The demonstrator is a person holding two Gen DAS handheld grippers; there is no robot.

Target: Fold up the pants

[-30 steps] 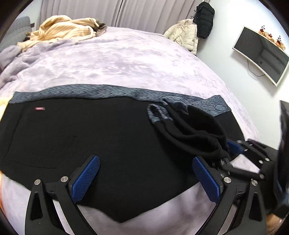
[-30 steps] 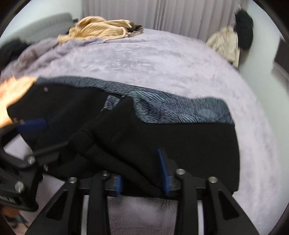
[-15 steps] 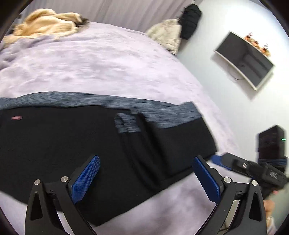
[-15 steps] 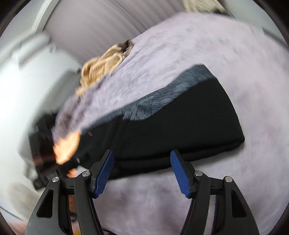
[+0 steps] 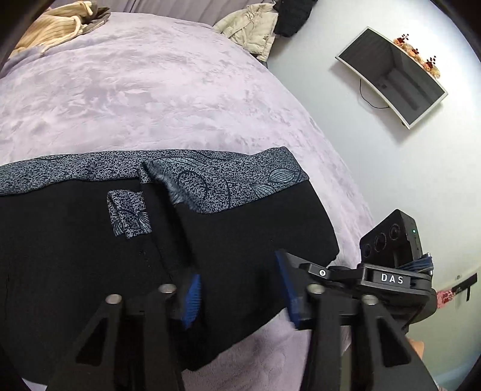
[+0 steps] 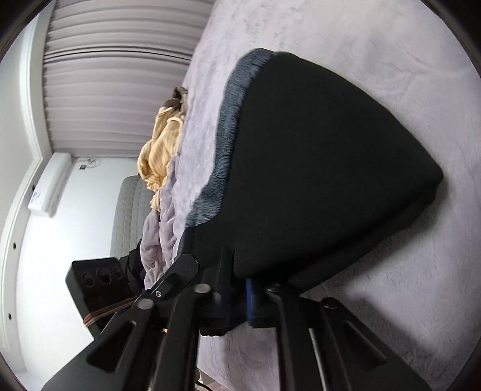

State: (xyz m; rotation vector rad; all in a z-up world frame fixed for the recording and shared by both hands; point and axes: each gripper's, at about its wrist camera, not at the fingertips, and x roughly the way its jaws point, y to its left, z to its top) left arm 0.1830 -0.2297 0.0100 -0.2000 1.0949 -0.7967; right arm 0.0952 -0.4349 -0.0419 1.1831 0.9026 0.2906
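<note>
Black pants (image 5: pixel 90 255) with a grey patterned waistband (image 5: pixel 210 180) lie across the lavender bed, their right part doubled over the rest. My left gripper (image 5: pixel 240 294) is at the near edge of the doubled part, jaws closing, with thick black fabric between the blue pads. My right gripper (image 5: pixel 300 264) comes in from the right, close beside it. In the right wrist view, rolled on its side, the right gripper (image 6: pixel 239 293) is shut on the pants' (image 6: pixel 315 150) near edge, and the left gripper (image 6: pixel 186 264) sits just to its left.
The lavender bed cover (image 5: pixel 150 90) spreads far beyond the pants. A beige striped garment (image 5: pixel 51 27) lies at the far corner. Jackets (image 5: pixel 249 30) hang by the wall and a curved monitor (image 5: pixel 390 75) is mounted at the right. The bed edge runs just below the grippers.
Half a second ago both grippers stood open above the pants. Now both have closed on the near edge; the right one rolled onto its side and came down beside the left.
</note>
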